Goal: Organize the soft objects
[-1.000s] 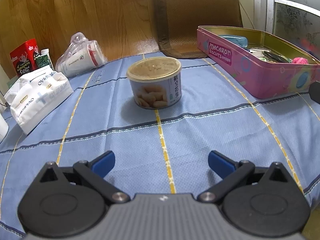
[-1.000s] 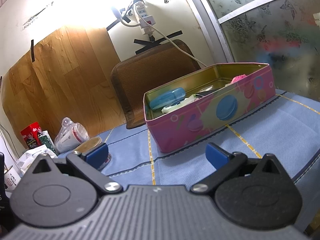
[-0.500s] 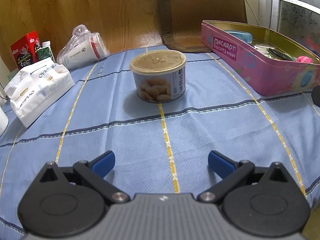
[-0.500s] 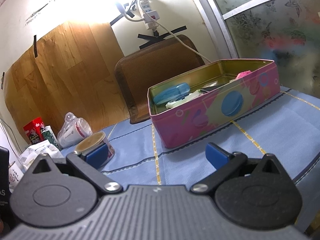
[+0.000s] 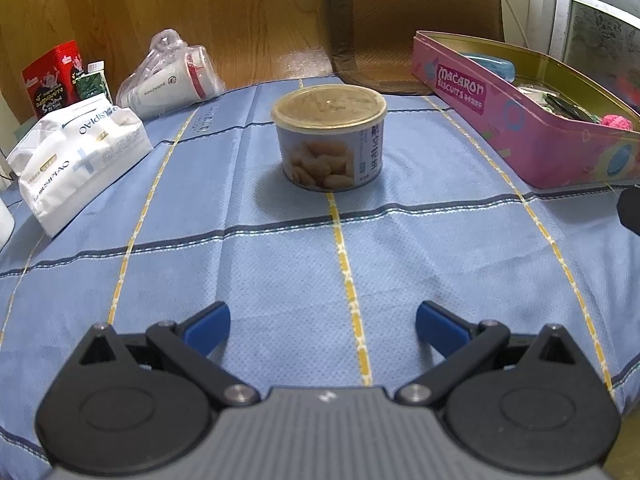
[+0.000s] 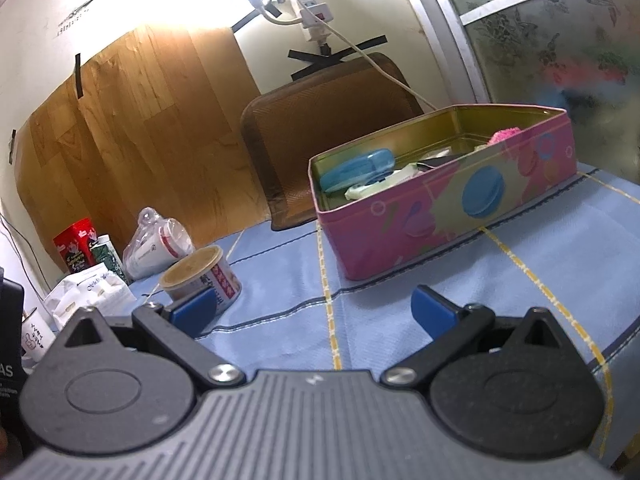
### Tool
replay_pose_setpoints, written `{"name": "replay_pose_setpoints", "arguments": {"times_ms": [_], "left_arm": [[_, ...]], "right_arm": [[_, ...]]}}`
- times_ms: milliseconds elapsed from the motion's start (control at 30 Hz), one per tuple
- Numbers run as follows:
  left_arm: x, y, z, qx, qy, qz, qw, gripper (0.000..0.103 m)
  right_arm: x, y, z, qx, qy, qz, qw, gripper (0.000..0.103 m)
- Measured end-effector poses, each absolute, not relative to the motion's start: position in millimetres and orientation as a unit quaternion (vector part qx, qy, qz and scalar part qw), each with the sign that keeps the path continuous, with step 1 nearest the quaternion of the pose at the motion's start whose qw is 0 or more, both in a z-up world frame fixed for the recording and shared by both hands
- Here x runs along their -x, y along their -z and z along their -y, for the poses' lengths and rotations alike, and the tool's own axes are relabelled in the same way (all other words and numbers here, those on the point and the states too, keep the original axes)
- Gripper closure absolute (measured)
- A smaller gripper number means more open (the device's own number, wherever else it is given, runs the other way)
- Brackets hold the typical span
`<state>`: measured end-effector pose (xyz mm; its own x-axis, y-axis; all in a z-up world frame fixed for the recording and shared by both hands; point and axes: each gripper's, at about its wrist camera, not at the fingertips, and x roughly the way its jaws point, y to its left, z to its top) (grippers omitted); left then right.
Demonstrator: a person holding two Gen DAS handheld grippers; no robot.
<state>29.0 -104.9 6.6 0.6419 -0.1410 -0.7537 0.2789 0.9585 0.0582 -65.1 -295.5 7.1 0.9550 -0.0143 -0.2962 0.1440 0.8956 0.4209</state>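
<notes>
While both grippers' jaws gape wide w/ nothing held, pink tin (image 6: pixel 460 208) has some items in; tissue pack (image 5: pixel 76 156) left of tin still out

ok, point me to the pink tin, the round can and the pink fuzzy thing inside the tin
pink tin (image 6: pixel 460 216): right wrist view, on its long outer side wall.
round can (image 5: pixel 330 160): left wrist view, on the label at its front.
pink fuzzy thing (image 5: pixel 618 121): left wrist view, on its top, showing above the tin's rim.
</notes>
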Motion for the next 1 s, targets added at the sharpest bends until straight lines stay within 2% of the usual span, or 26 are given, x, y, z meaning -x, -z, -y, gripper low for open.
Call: {"name": "replay_pose_setpoints", "arguments": {"times_ms": [1000], "left_arm": [[-32.4,-9.9,88.3,-0.068,0.097,-0.409,0.905,0.000]], "right_arm": [[51.1,-6.9,293.1,-0.232,0.024,-0.167,0.958,0.000]]}}
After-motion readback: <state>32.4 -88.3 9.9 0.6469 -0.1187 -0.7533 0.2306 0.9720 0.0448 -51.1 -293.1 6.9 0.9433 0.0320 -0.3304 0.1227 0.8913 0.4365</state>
